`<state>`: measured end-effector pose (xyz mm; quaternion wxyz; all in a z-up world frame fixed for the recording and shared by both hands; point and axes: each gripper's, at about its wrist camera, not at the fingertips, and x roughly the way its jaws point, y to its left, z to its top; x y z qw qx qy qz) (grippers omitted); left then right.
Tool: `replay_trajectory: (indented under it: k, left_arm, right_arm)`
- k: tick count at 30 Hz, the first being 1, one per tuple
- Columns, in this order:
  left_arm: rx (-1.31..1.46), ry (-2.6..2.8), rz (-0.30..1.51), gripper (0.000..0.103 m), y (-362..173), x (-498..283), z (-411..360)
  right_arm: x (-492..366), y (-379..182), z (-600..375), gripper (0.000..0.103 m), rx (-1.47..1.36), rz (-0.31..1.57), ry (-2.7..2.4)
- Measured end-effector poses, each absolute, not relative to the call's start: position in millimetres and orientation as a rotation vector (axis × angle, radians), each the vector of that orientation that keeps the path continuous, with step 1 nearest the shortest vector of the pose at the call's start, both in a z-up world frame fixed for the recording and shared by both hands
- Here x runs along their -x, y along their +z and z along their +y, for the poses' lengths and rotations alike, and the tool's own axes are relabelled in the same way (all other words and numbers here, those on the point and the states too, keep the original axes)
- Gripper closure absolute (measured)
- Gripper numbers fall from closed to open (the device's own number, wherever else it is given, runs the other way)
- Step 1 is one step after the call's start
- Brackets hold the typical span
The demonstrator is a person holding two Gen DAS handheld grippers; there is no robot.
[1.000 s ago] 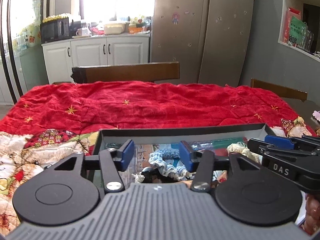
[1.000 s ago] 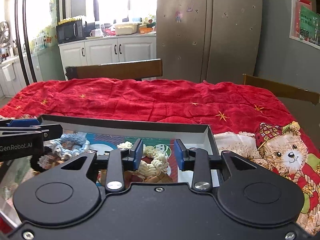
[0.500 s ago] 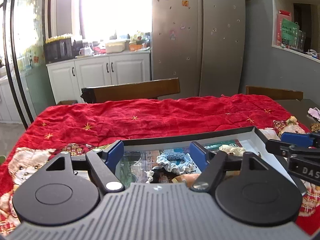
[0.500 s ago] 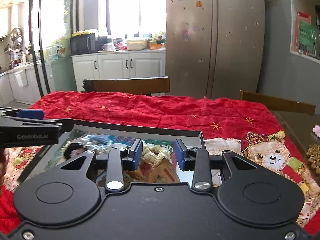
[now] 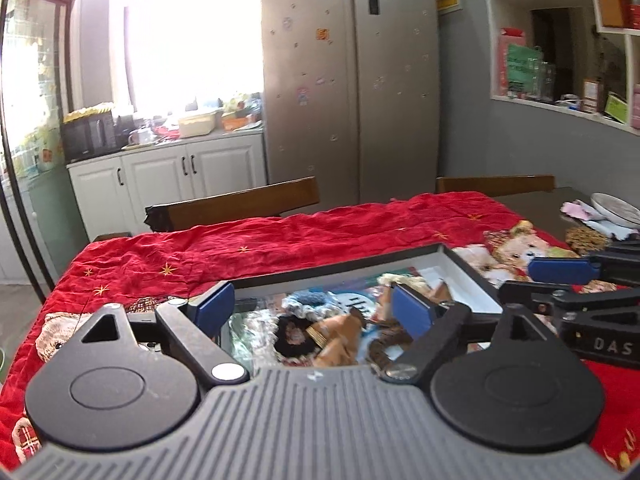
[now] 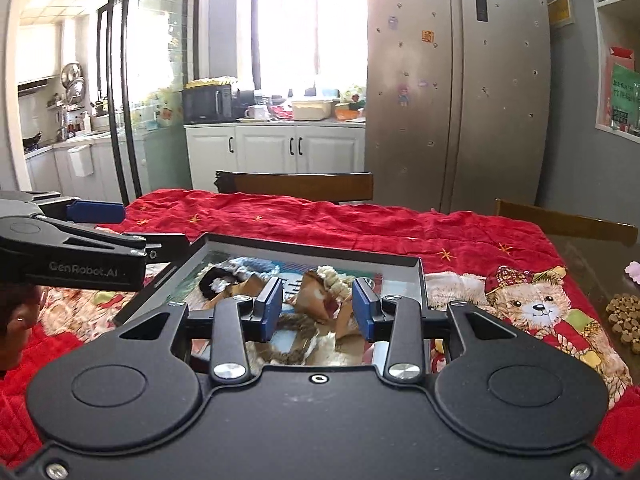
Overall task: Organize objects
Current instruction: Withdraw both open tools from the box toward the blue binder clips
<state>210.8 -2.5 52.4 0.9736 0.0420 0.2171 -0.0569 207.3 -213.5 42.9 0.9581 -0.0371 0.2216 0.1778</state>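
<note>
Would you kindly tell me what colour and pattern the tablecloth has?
The tablecloth is red with small gold stars and a teddy bear print, clearest in the right wrist view.

A table (image 6: 576,248) carries everything, its dark top bare along the right edge. A crumpled red cloth (image 6: 360,224) with gold stars and teddy-bear prints covers most of it. A shallow black-rimmed box (image 6: 421,280) lies on the cloth. A plate (image 5: 616,208), a pink rag (image 5: 576,210) and a heap of brown pieces (image 6: 624,314) lie on the bare top.
</note>
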Motion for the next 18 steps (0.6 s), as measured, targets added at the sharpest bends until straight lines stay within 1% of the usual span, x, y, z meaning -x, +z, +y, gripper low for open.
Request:
replay_trajectory:
  k: [11,18]
  left_arm:
    - [-0.117,-0.174,0.411,0.007,49.6,-161.5,-10.7]
    - [-0.154,-0.232,0.404,0.006,31.3,-141.3,-12.9]
  right_arm:
    - [-163.2,32.8,-219.6,0.063,0.116,0.452,0.376]
    - [-150.8,20.5,-224.1,0.063,0.111,0.452,0.392]
